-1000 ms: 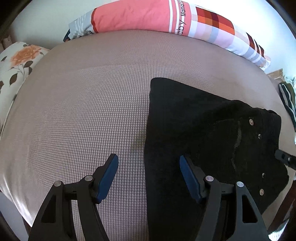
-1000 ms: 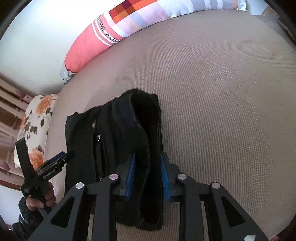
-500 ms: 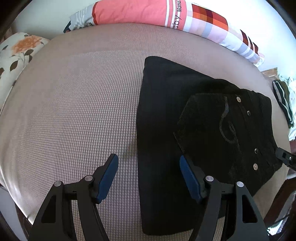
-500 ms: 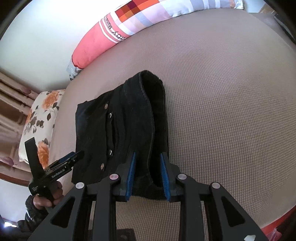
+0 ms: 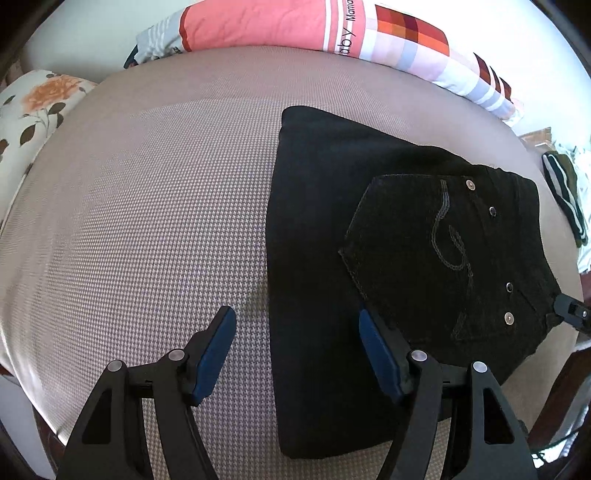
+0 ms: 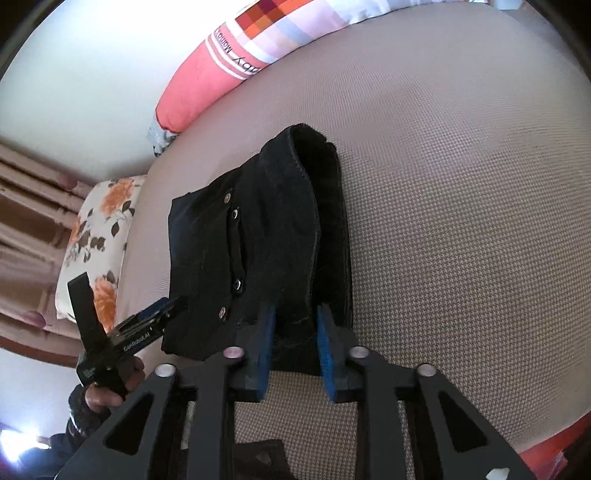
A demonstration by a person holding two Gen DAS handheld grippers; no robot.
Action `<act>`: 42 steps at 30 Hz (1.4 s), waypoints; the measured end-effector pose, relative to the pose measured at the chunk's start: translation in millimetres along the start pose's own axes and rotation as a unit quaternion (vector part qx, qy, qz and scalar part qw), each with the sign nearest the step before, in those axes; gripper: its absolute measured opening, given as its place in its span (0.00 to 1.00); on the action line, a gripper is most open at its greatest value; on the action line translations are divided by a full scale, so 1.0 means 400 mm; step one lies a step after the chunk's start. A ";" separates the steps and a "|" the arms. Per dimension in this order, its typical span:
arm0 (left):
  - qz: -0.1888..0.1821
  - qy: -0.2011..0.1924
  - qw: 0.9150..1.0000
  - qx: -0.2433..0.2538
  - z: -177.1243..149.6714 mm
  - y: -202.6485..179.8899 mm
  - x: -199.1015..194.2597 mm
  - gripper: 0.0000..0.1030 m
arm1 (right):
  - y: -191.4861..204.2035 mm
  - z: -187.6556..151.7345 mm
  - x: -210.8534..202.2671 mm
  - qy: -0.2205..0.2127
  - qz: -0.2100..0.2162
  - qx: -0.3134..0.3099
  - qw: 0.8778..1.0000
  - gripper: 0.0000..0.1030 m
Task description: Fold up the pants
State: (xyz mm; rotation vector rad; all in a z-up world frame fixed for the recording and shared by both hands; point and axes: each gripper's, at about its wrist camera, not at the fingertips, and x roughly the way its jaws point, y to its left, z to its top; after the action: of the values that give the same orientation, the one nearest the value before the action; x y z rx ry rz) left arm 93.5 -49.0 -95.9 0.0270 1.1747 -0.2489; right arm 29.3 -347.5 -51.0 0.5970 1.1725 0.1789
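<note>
**A:** So it's a bed (image 5: 147, 206) with a grey woven cover, a pink patchwork pillow (image 5: 332, 33) along the far edge and a flowery cushion (image 6: 99, 236) off to one side. The black pants (image 5: 388, 258) sit on it as a compact folded stack, pocket side up.

**B:** Yep. The right gripper (image 6: 295, 343) is clenched on the near edge of the stack, waistband fold pinched between the blue pads. The left gripper (image 5: 297, 350) is spread wide, gripping nothing, one pad over bare cover, the other over the pants' near side.

**A:** What's the trick now?

**B:** I'd guess it's basically the set-down. Lower that pinched edge flat before letting go, so the layers don't spring apart. The open one could press the top layer smooth, edges lined up.
</note>
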 end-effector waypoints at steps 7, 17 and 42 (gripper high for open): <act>-0.005 0.004 1.000 0.009 -0.004 -0.004 -0.006 0.68 | 0.048 -0.035 -0.043 -0.007 -0.037 -0.028 0.999 0.12; -0.010 0.008 1.000 0.017 -0.012 -0.010 0.008 0.71 | 0.005 -0.042 0.004 0.015 -0.057 -0.010 0.998 0.12; 0.013 -0.008 0.999 0.039 -0.019 -0.038 -0.004 0.74 | 0.055 0.017 0.006 -0.004 -0.117 -0.048 0.992 0.44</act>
State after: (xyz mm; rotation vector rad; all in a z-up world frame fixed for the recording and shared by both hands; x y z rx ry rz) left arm 82.7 -62.3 -95.7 0.1080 1.1468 -0.2705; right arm 40.1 -330.7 -39.6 0.3717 1.2099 0.0323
